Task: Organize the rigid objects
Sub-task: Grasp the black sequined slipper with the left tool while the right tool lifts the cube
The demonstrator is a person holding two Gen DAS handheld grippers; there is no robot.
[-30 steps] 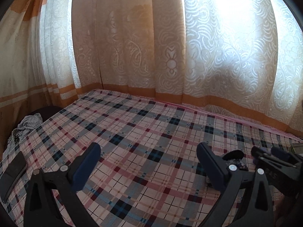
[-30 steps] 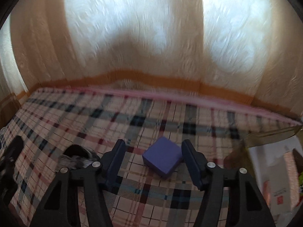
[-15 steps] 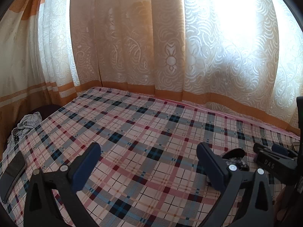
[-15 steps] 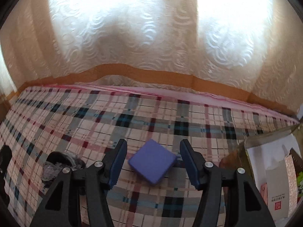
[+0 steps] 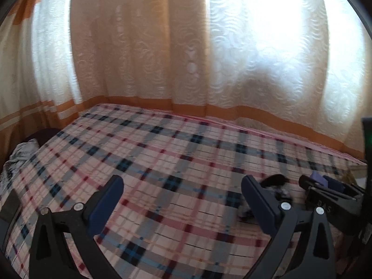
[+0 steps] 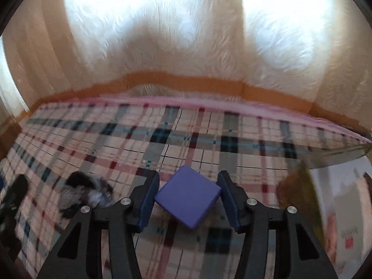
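Lighting: daylight, strong, entering from behind the patterned curtain [image 5: 232, 58]; the fabric is backlit and blown out to plain white at upper right in the left wrist view and in two broad patches [image 6: 144, 11] in the right wrist view.

Glare: heavy in those patches; lace pattern lost there.

Foreground: dimmer; each tool [image 5: 182, 197] [image 6: 188, 197] reads as a dark near-silhouette.

Shadows: soft, faint on the plaid bed cover [image 5: 162, 162].

Blur: motion smear in both views, plaid lines streaked; the purple block [image 6: 188, 195] stays fairly crisp.

Distortion: fisheye bowing, curtain hem curved, dark vignette at the corners.
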